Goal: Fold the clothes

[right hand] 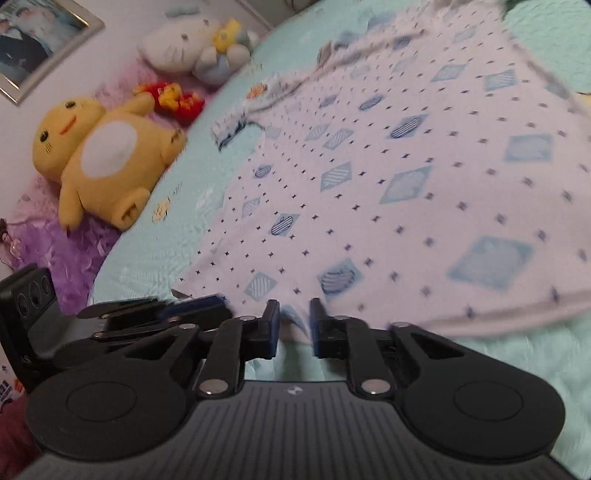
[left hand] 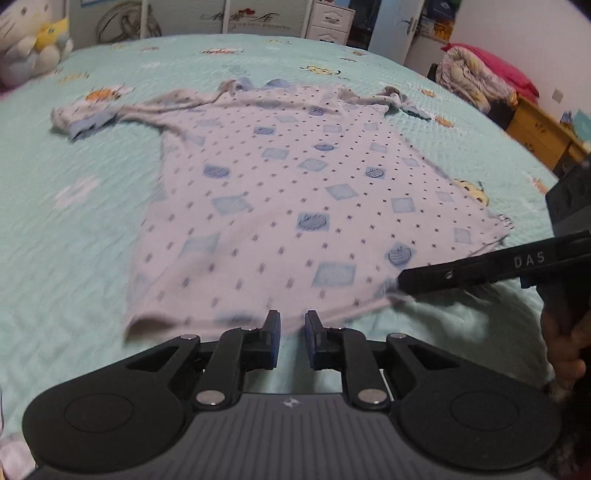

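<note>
A pale short-sleeved shirt (left hand: 295, 192), printed with small dark crosses and blue diamonds and circles, is shown spread flat near the middle of a bed (left hand: 92, 221) covered by a mint-green quilted spread. Its long axis is laid from the near edge of the bed toward the far edge, the hem being nearest the cameras and the blue collar pointing toward the far edge; both sleeves are bunched outward to either side. In the left wrist view the left gripper (left hand: 293, 334) is seen at the near hem, its jaws drawn narrow with a small gap; whether cloth is pinched between them cannot be told. The right gripper (right hand: 294, 325) is seen at the hem's right corner, jaws likewise narrow, with a fold of hem lying between them, though a firm pinch cannot be confirmed through the blur. A person's hand (left hand: 565, 350) is visible behind the right gripper. At the bed's left edge a yellow plush toy (right hand: 103, 158), a white plush cat (right hand: 177, 44) and a small red-and-yellow toy (right hand: 173, 98) are placed on purple frilled fabric (right hand: 74, 258). A framed photograph (right hand: 33, 40) is hung above them. Beyond the far edge a white drawer unit (left hand: 328, 22) is seen, and beyond the right edge piled bedding (left hand: 476, 81) on a wooden cabinet (left hand: 539, 136); the contents of drawers and cabinet are not visible.
</note>
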Demonstrator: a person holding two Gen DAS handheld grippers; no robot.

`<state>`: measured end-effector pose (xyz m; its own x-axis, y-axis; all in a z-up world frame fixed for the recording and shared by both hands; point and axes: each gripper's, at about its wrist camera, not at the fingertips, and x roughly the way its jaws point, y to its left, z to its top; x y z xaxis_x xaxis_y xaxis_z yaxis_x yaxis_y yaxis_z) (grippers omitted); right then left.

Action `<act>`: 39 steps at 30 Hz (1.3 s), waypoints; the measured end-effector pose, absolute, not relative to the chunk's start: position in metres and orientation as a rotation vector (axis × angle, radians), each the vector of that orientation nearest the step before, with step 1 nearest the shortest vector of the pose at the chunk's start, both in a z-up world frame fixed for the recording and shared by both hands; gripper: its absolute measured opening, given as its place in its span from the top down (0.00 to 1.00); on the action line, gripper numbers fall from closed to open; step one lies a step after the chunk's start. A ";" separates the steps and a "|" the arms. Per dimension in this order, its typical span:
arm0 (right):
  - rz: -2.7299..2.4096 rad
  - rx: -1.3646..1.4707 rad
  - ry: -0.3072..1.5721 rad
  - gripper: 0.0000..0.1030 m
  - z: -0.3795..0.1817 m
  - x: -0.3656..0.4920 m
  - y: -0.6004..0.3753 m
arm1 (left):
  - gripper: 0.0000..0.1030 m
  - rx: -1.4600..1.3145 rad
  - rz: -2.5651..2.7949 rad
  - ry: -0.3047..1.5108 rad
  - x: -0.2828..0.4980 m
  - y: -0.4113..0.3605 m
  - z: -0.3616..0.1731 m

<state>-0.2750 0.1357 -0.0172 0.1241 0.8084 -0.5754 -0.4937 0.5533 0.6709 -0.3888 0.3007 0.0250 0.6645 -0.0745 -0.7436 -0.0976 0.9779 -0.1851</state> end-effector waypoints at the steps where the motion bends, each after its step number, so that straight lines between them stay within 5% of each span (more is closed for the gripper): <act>1: 0.974 0.368 1.090 0.84 -0.015 -0.277 0.131 | 0.84 -0.232 0.021 0.847 -0.394 0.305 0.027; 9: 0.992 0.499 0.983 0.82 0.008 -0.266 0.129 | 0.78 -0.291 0.144 0.699 -0.389 0.338 0.055; 13: 1.004 0.535 1.085 0.82 -0.023 -0.263 0.146 | 0.77 -0.354 0.282 0.677 -0.374 0.369 0.053; 15: 1.007 0.506 1.065 1.00 -0.035 -0.271 0.145 | 0.78 -0.376 0.322 0.689 -0.374 0.384 0.050; 23: 1.033 0.433 0.980 1.00 -0.044 -0.285 0.144 | 0.76 -0.242 0.251 0.808 -0.338 0.386 0.030; 24: 1.034 0.435 0.979 1.00 -0.045 -0.285 0.144 | 0.79 -0.239 0.228 0.829 -0.333 0.385 0.027; 25: 1.034 0.435 0.978 1.00 -0.045 -0.285 0.144 | 0.94 -0.207 0.235 0.846 -0.331 0.384 0.023; 39: 1.047 0.441 0.964 1.00 -0.048 -0.284 0.141 | 0.91 -0.259 0.234 0.782 -0.359 0.406 0.043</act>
